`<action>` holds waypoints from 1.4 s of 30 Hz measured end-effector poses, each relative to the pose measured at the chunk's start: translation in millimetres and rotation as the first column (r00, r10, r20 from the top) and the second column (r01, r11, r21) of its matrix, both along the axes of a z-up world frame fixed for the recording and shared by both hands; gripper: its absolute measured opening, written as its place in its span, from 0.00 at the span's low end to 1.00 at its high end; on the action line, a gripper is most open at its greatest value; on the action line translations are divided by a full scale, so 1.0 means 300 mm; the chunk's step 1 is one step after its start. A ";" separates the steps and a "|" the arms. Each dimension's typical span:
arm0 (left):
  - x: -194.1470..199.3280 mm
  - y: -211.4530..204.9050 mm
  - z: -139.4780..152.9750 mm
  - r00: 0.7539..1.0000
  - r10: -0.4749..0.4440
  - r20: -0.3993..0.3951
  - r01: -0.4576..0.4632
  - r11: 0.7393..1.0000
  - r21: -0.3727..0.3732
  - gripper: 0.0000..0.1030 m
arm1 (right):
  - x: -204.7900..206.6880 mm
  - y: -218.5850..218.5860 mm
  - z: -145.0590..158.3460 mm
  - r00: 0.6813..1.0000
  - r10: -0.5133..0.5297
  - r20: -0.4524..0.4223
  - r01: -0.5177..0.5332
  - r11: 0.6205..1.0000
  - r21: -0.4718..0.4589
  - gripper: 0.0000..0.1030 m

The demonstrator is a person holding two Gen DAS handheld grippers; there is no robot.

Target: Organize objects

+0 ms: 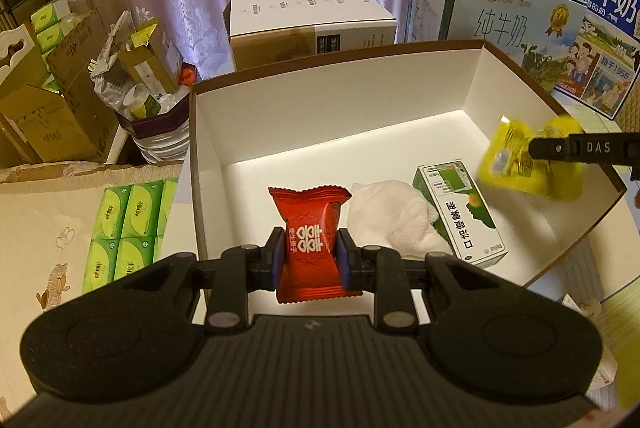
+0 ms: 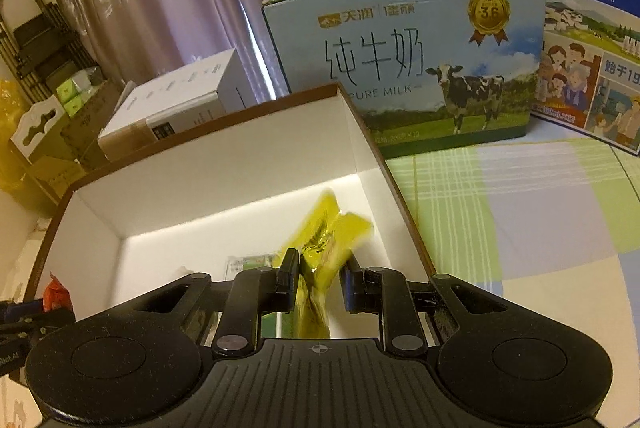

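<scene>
Left gripper (image 1: 308, 254) pinches red candy packet (image 1: 310, 248) at near edge of white open box (image 1: 320, 100).
Right gripper (image 2: 319, 282) clamps yellow packet (image 2: 326, 244) over box's right side; inside: white cloth (image 1: 392, 216) & green-white carton (image 1: 460, 212), touching.

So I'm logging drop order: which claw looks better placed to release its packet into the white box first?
Probably the left claw: its red packet hangs over bare floor inside the white box. The right claw holds its yellow packet nearer the box's right wall.
</scene>
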State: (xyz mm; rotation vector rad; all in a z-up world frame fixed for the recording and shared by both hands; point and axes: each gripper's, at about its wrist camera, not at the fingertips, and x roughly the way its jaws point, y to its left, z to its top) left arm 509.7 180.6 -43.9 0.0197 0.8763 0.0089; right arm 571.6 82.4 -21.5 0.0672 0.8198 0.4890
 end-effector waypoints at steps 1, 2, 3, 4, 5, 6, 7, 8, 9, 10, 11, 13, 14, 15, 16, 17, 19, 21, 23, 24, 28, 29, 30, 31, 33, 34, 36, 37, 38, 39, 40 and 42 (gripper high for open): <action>0.000 0.000 0.000 1.000 0.000 -0.001 0.000 1.000 0.000 0.22 | 0.002 0.006 0.000 1.000 0.003 0.000 -0.003 1.000 -0.015 0.18; 0.002 0.000 -0.001 1.000 0.000 -0.001 0.000 1.000 0.000 0.22 | 0.005 0.008 0.001 1.000 0.008 -0.001 -0.008 1.000 -0.020 0.20; 0.002 -0.001 -0.001 1.000 -0.001 -0.002 0.001 1.000 0.000 0.22 | 0.006 0.005 0.001 1.000 0.023 -0.002 -0.023 1.000 -0.012 0.23; 0.005 -0.001 -0.001 1.000 -0.002 -0.002 0.002 1.000 -0.001 0.22 | 0.006 0.002 0.002 0.999 0.033 -0.004 -0.033 0.999 -0.005 0.24; 0.007 -0.002 -0.001 1.000 -0.003 -0.003 0.003 1.000 -0.002 0.22 | 0.005 -0.001 0.004 0.999 0.043 -0.004 -0.043 0.999 -0.006 0.25; 0.008 -0.004 -0.003 1.000 -0.004 -0.003 0.004 1.000 -0.003 0.22 | 0.003 -0.001 0.006 0.999 0.052 -0.002 -0.052 0.999 -0.009 0.26; 0.011 -0.006 -0.004 1.000 -0.005 -0.005 0.005 1.000 -0.004 0.22 | 0.001 -0.001 0.007 0.998 0.059 0.002 -0.059 0.998 -0.015 0.26; 0.013 -0.008 -0.007 1.000 -0.006 -0.007 0.006 1.000 -0.005 0.22 | -0.002 -0.002 0.007 0.998 0.062 0.004 -0.062 0.998 -0.022 0.28; 0.014 -0.010 -0.009 1.000 -0.007 -0.008 0.007 1.000 -0.007 0.22 | -0.004 -0.003 0.007 0.998 0.067 0.004 -0.067 0.997 -0.026 0.29; 0.016 -0.013 -0.010 1.000 -0.008 -0.010 0.008 1.000 -0.008 0.22 | -0.006 -0.005 0.007 0.997 0.072 0.004 -0.072 0.997 -0.030 0.31; 0.018 -0.016 -0.012 1.000 -0.009 -0.011 0.009 1.000 -0.010 0.22 | -0.009 -0.008 0.008 0.997 0.075 0.005 -0.074 0.997 -0.034 0.32; 0.024 -0.020 -0.014 1.000 -0.012 -0.014 0.012 1.000 -0.013 0.22 | -0.015 -0.012 0.012 0.997 0.083 0.012 -0.082 0.995 -0.049 0.35; 0.029 -0.022 -0.014 1.000 -0.013 -0.015 0.013 1.000 -0.013 0.22 | -0.018 -0.013 0.015 0.996 0.090 0.016 -0.089 0.994 -0.057 0.36; 0.031 -0.024 -0.014 1.000 -0.016 -0.015 0.016 1.000 -0.014 0.22 | -0.023 -0.014 0.020 0.995 0.102 0.021 -0.100 0.993 -0.063 0.38; 0.033 -0.026 -0.015 1.000 -0.019 -0.016 0.019 1.000 -0.015 0.22 | -0.029 -0.015 0.027 0.993 0.114 0.027 -0.112 0.991 -0.069 0.41; 0.037 -0.029 -0.015 1.000 -0.019 -0.017 0.019 1.000 -0.016 0.22 | -0.036 -0.015 0.036 0.992 0.123 0.038 -0.119 0.990 -0.076 0.43; 0.040 -0.033 -0.012 1.000 -0.023 -0.014 0.022 1.000 -0.020 0.22 | -0.051 -0.015 0.054 0.988 0.143 0.061 -0.137 0.987 -0.082 0.49; 0.040 -0.039 -0.008 1.000 -0.028 -0.008 0.028 0.999 -0.018 0.26 | -0.063 -0.012 0.070 0.983 0.167 0.078 -0.160 0.983 -0.089 0.54; 0.038 -0.043 -0.001 1.000 -0.031 -0.001 0.031 0.999 -0.018 0.33 | -0.076 -0.008 0.083 0.979 0.186 0.079 -0.179 0.979 -0.098 0.56; 0.036 -0.043 0.004 0.999 -0.032 0.002 0.032 0.999 -0.019 0.35 | -0.083 -0.008 0.088 0.977 0.199 0.076 -0.191 0.977 -0.097 0.57; 0.022 -0.041 0.022 1.000 -0.030 0.007 0.030 0.999 -0.021 0.42 | -0.110 -0.014 0.102 0.972 0.225 0.068 -0.217 0.971 -0.102 0.59; 0.017 -0.041 0.026 1.000 -0.029 0.010 0.030 0.999 -0.023 0.44 | -0.117 -0.016 0.104 0.971 0.229 0.066 -0.222 0.969 -0.106 0.59; 0.008 -0.040 0.032 1.000 -0.028 0.013 0.029 0.999 -0.023 0.45 | -0.124 -0.019 0.108 0.971 0.232 0.063 -0.225 0.968 -0.110 0.60; 0.000 -0.040 0.037 0.999 -0.028 0.016 0.028 0.999 -0.021 0.46 | -0.132 -0.025 0.111 0.970 0.235 0.062 -0.227 0.967 -0.112 0.60; -0.016 -0.039 0.047 1.000 -0.024 0.017 0.024 0.999 -0.023 0.49 | -0.146 -0.036 0.119 0.968 0.244 0.061 -0.235 0.965 -0.116 0.60; -0.026 -0.037 0.052 1.000 -0.019 0.018 0.020 0.999 -0.025 0.49 | -0.154 -0.041 0.124 0.967 0.247 0.062 -0.238 0.964 -0.119 0.60; -0.049 -0.035 0.065 1.000 -0.011 0.024 0.012 0.999 -0.031 0.51 | -0.172 -0.055 0.135 0.965 0.254 0.067 -0.245 0.962 -0.125 0.60; -0.061 -0.035 0.071 1.000 -0.007 0.026 0.008 0.999 -0.033 0.53 | -0.182 -0.063 0.141 0.964 0.256 0.072 -0.246 0.961 -0.125 0.60; -0.074 -0.036 0.078 1.000 -0.002 0.029 0.003 0.999 -0.034 0.55 | -0.190 -0.071 0.146 0.963 0.257 0.077 -0.246 0.961 -0.124 0.60; -0.090 -0.037 0.086 0.999 0.001 0.033 0.000 0.999 -0.038 0.57 | -0.201 -0.081 0.153 0.963 0.255 0.081 -0.245 0.962 -0.123 0.60; -0.104 -0.040 0.092 0.999 0.003 0.036 -0.002 0.999 -0.041 0.57 | -0.209 -0.090 0.160 0.964 0.254 0.082 -0.244 0.962 -0.120 0.60; -0.133 -0.045 0.107 0.999 0.009 0.039 -0.007 0.999 -0.047 0.57 | -0.227 -0.110 0.174 0.962 0.258 0.084 -0.249 0.962 -0.111 0.60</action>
